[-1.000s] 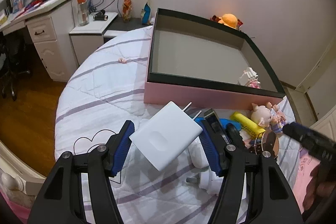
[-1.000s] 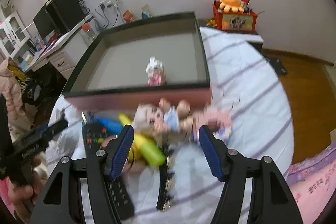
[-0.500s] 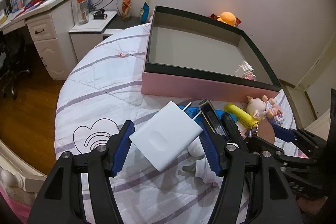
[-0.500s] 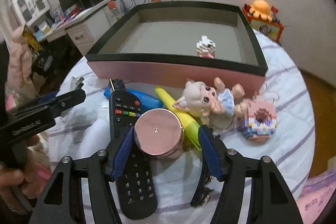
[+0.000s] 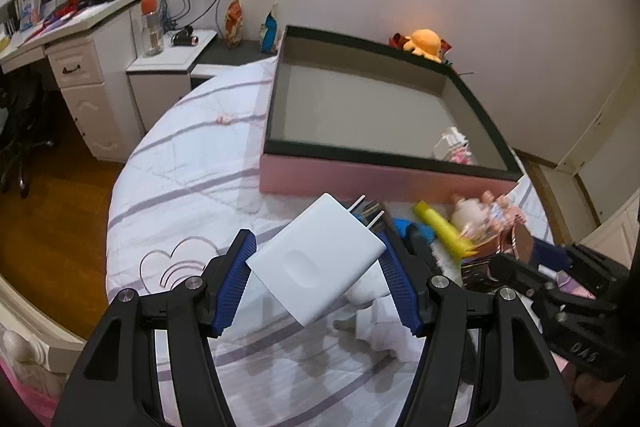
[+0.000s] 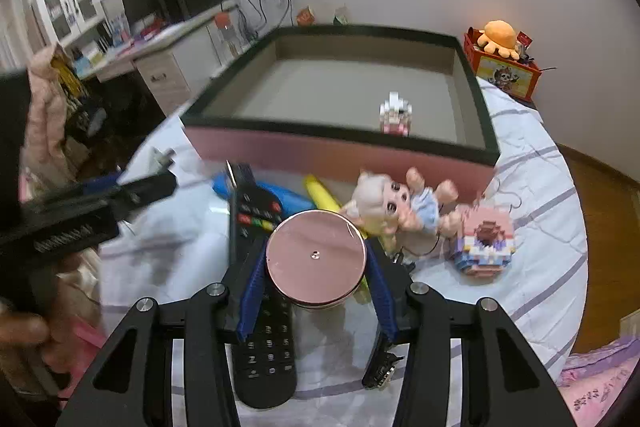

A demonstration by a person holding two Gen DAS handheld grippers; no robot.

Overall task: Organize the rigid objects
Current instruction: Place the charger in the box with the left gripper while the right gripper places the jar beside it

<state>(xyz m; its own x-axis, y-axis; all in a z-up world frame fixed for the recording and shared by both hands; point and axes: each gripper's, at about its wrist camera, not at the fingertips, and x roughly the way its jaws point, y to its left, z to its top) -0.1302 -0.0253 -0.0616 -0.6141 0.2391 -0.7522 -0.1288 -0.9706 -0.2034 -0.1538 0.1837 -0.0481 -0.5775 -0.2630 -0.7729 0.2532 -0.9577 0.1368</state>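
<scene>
White charger (image 5: 316, 263) is pinched between the blue pads of the left gripper (image 5: 316, 267), prongs pointing toward the pink box (image 5: 380, 177), held above the striped bedspread (image 5: 180, 179) just short of the box's near wall. Right gripper (image 6: 316, 267) is clamped on a round pink tin (image 6: 316, 257), over the black remote (image 6: 260, 287) and near the doll (image 6: 394, 205) and block toy (image 6: 486, 243). One small block figure (image 6: 395, 114) stands inside the box by its near wall.
</scene>
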